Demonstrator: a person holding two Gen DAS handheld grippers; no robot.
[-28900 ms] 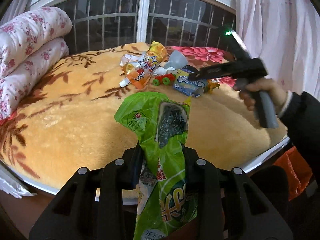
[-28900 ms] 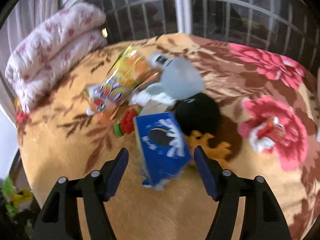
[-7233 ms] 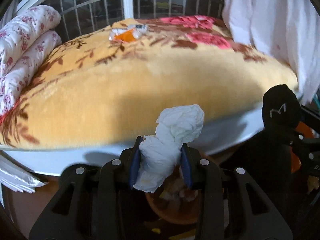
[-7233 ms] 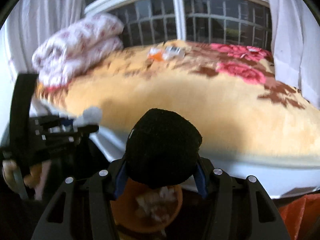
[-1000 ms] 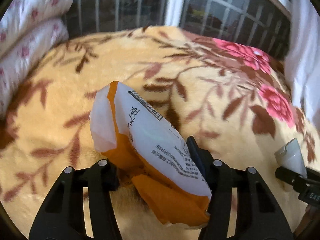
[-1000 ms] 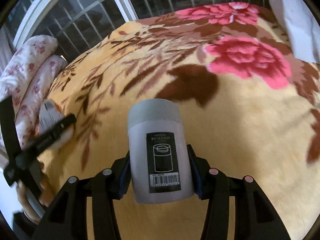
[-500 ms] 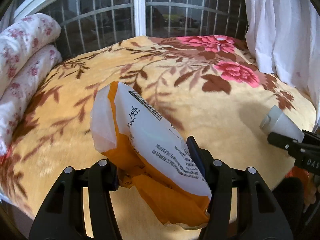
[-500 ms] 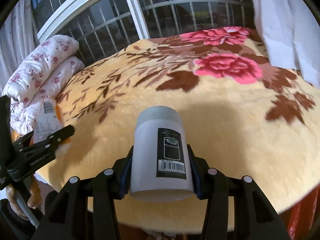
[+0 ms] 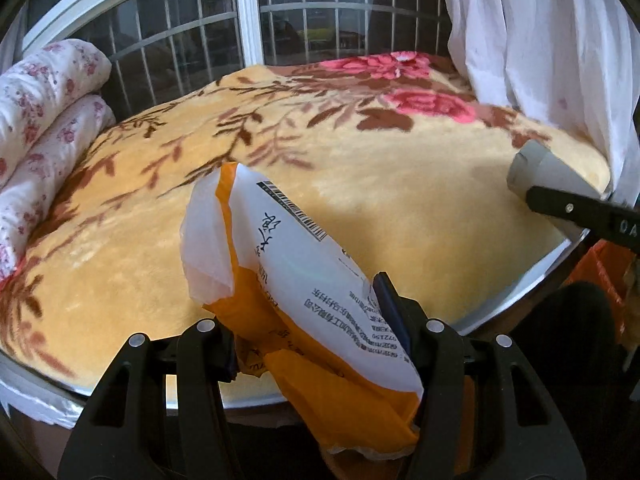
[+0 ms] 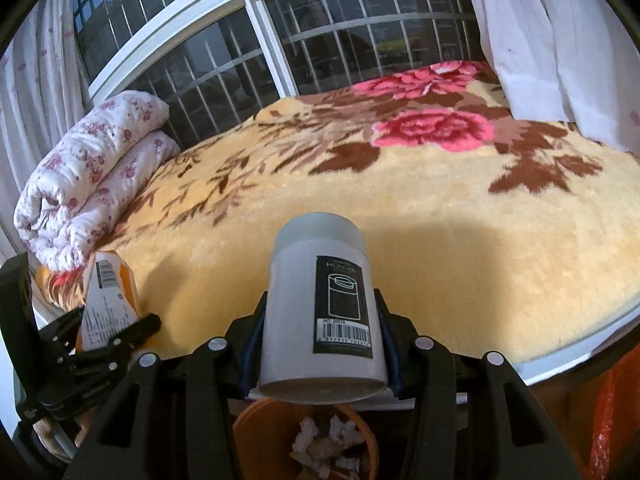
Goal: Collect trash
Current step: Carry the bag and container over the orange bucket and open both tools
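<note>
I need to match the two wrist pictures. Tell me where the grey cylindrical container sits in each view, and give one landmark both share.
Left wrist: the grey container is at the right edge, clamped in the right gripper, over the blanket's edge.
Right wrist: it is at lower centre, between that gripper's fingers, above the orange bin.
Shared landmark: the rolled floral quilt at the left.

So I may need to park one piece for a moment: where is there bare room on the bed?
The yellow blanket lies bare from the rolled floral quilt across to the white curtain. The crowded spot is the orange bin below the bed's edge, already holding crumpled trash.
</note>
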